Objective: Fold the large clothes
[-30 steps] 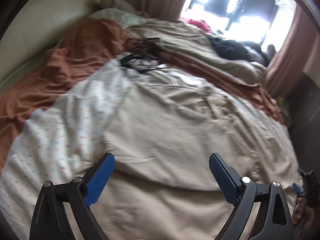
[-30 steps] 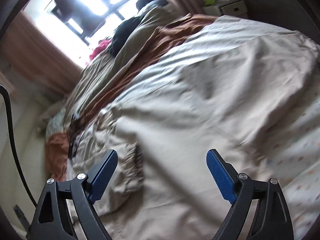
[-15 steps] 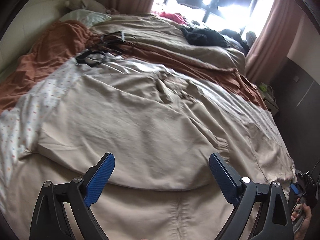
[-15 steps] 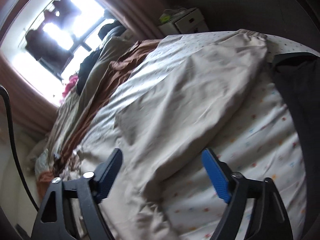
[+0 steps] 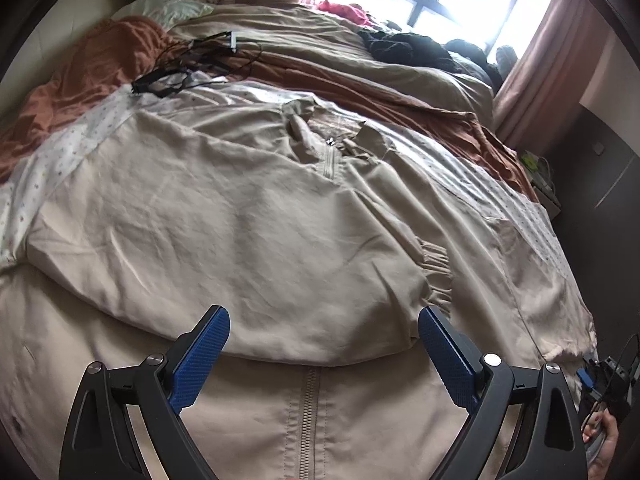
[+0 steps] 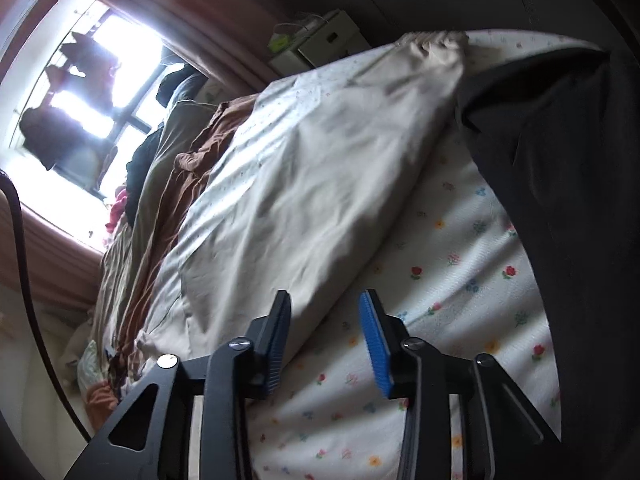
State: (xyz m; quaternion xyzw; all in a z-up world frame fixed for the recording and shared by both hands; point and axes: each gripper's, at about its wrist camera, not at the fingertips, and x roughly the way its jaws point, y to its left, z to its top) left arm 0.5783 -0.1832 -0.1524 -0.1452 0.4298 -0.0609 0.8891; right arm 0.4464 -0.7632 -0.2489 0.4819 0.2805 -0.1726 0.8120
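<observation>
A beige zip jacket (image 5: 240,216) lies spread on the bed. One sleeve is folded across its body, with the elastic cuff (image 5: 434,276) at the right. The front zipper (image 5: 308,412) runs toward me at the bottom. My left gripper (image 5: 323,322) hovers open over the lower front, with nothing between its pads. In the right wrist view the jacket's other sleeve (image 6: 320,160) stretches over the floral sheet (image 6: 460,280). My right gripper (image 6: 325,304) is low at the sleeve's near edge. Its jaws are closing with that edge between them, and the pads are not pressing on it.
Rust-brown bedding (image 5: 92,64) and tan bedding (image 5: 304,32), black cables (image 5: 184,64) and dark clothes (image 5: 408,46) cover the far half of the bed. A dark cloth (image 6: 560,160) hangs at the right. A nightstand (image 6: 320,40) stands by the curtain. A hand (image 5: 604,436) shows at the bed's right edge.
The left view swung right across the jacket and dropped, bringing the zipper into view. The right gripper rolled and sank to the sleeve's edge, and its jaws narrowed a lot.
</observation>
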